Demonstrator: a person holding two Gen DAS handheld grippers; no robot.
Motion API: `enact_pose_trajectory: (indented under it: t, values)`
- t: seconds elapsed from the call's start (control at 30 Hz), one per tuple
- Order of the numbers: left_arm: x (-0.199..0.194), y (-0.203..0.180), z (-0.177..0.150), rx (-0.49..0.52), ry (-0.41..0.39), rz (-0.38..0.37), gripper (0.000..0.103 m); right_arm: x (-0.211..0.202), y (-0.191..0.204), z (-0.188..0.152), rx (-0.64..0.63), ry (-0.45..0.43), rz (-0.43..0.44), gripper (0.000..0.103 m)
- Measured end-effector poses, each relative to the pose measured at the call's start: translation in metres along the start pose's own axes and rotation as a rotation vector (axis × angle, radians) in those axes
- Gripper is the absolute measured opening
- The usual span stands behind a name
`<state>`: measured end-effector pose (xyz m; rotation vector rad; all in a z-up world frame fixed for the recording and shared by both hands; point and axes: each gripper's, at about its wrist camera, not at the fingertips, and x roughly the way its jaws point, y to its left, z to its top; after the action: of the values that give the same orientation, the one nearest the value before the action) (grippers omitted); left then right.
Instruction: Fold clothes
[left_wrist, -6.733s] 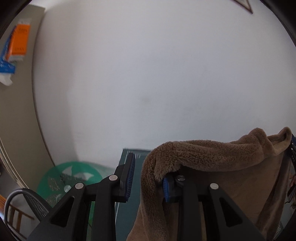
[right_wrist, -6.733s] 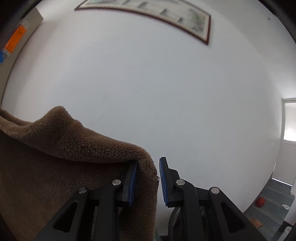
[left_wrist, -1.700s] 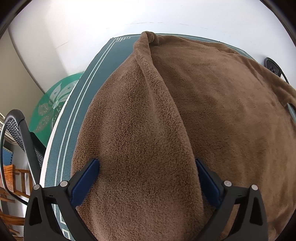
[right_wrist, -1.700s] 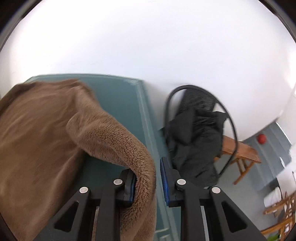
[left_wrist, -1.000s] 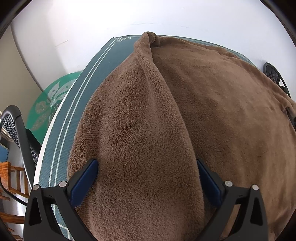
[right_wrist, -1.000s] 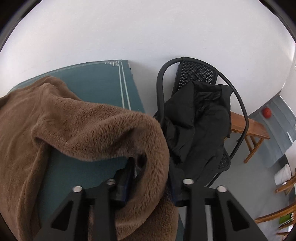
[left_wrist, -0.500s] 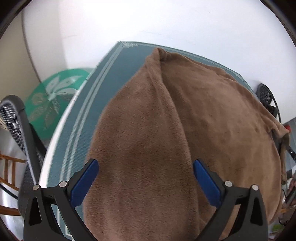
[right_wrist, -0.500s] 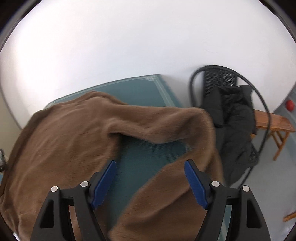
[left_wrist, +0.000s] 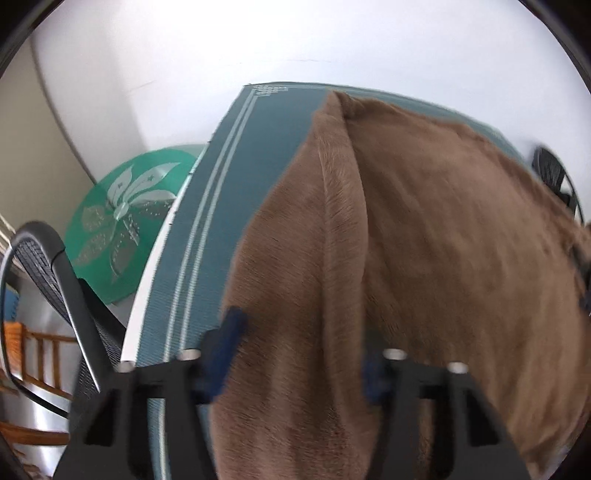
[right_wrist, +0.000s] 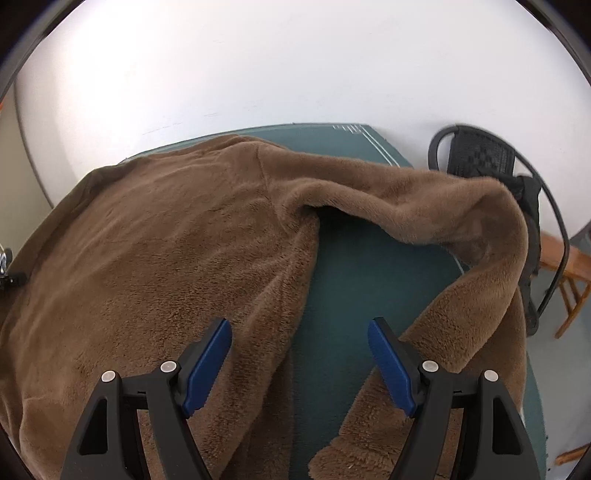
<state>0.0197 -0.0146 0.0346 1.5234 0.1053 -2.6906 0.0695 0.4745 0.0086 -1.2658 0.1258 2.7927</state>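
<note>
Two grippers over brown fleece garment (right_wrist: 166, 236) spread on teal table mat (right_wrist: 354, 280). Left gripper (left_wrist: 299, 354), lower centre: jaws narrowed since half-second ago, closing on raised ridge, grasp unconfirmed. Right gripper (right_wrist: 299, 362): jaws wide, sleeve (right_wrist: 443, 206) released at right; refold next.

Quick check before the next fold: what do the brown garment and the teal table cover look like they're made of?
Brown garment: looks like thick plush fleece, matte; the sign is its short fuzzy pile and soft, rounded folds along the sleeve. Teal table cover: probably a thin woven or textured mat, low sheen; it lies flat, shows a fine ribbed grain and pale border lines. The exact fibre can't be told.
</note>
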Motion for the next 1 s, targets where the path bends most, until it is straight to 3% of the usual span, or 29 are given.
enact_pose_trajectory:
  t: [0.13,0.4,0.57,0.6,0.67,0.7,0.73,0.87,1.0]
  values:
    - [-0.015,0.015,0.02,-0.034,-0.046,0.009,0.025,0.003,-0.003,0.001,0.012,0.009,-0.014,0.078]
    - [-0.035,0.041,0.073,-0.03,-0.156,0.133,0.011,0.008,0.0,-0.002,-0.018,0.038,-0.041,0.078]
    - [-0.03,0.046,0.08,-0.075,-0.099,-0.03,0.011,0.009,0.0,-0.002,-0.014,0.047,-0.043,0.078]
    - [-0.027,0.04,0.074,-0.069,-0.079,-0.065,0.017,0.01,0.0,-0.002,-0.014,0.049,-0.043,0.078]
    - [-0.019,0.027,0.063,-0.06,-0.029,-0.117,0.052,0.01,0.001,-0.002,-0.013,0.053,-0.045,0.078]
    - [-0.014,0.02,0.058,-0.059,-0.004,-0.134,0.081,0.011,0.001,-0.002,-0.013,0.055,-0.045,0.078]
    - [-0.009,0.015,0.055,-0.061,0.015,-0.139,0.09,0.011,0.001,-0.002,-0.013,0.056,-0.046,0.078]
    - [0.003,-0.001,0.039,-0.059,0.064,-0.179,0.09,0.011,-0.002,-0.002,-0.003,0.061,-0.033,0.078]
    - [0.011,-0.013,0.033,-0.015,0.073,-0.123,0.09,0.011,-0.003,-0.002,0.002,0.062,-0.028,0.078]
